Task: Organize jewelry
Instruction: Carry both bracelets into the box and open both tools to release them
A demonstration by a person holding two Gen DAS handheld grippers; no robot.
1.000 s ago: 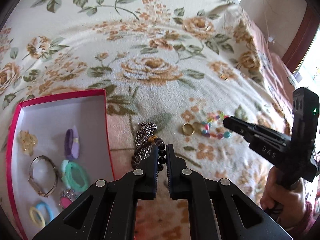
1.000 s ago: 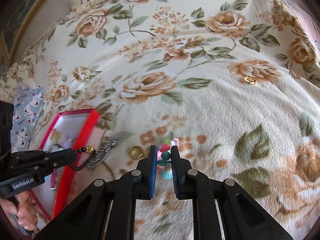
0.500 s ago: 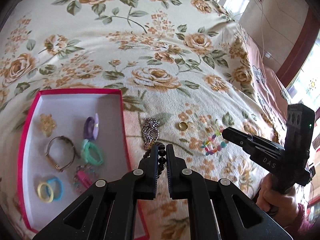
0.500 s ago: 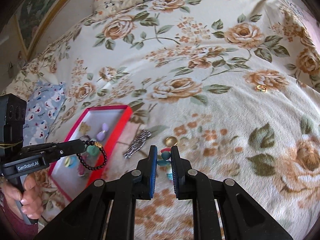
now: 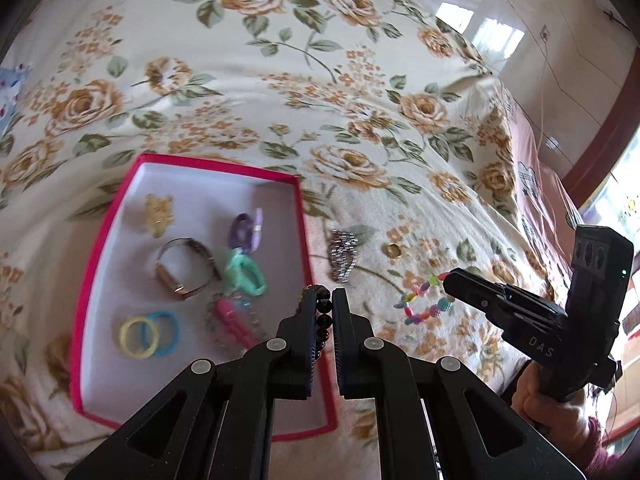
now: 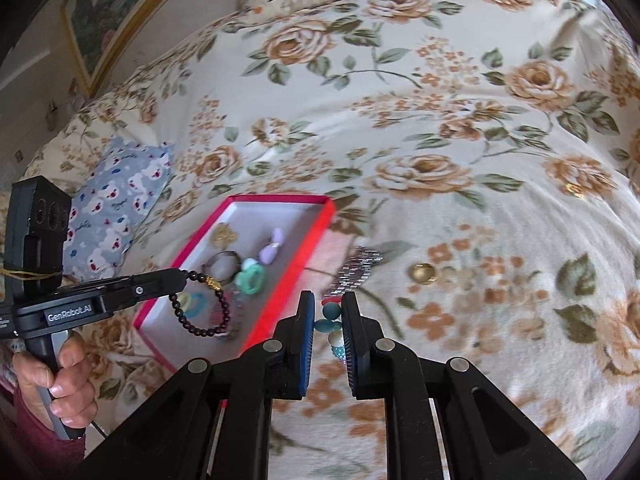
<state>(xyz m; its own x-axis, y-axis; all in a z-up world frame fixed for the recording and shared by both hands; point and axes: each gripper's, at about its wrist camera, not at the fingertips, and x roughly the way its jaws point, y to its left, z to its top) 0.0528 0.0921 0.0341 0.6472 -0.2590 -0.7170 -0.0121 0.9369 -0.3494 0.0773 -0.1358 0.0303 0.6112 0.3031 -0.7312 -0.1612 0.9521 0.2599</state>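
My left gripper (image 5: 325, 294) is shut on a black bead bracelet (image 6: 200, 312), which hangs in the air over the near part of the red-rimmed white box (image 5: 96, 248). My right gripper (image 6: 325, 300) is shut on a multicoloured bead bracelet (image 5: 424, 300) and holds it above the bedspread, right of the box. The box (image 6: 320, 220) holds a gold watch (image 5: 184, 268), hair ties and other pieces. A silver chain bracelet (image 5: 342, 254) and a gold ring (image 5: 393, 250) lie on the bedspread beside the box.
A second small gold ring (image 6: 575, 189) lies far right on the floral bedspread (image 5: 280, 80). A blue patterned pillow (image 6: 112, 200) sits left of the box. The bed's right edge drops off toward the floor and a window.
Both grippers have risen from the bedspread with their bracelets. My left gripper has carried the black bracelet left, over the box. The right gripper has lifted the coloured bracelet clear.
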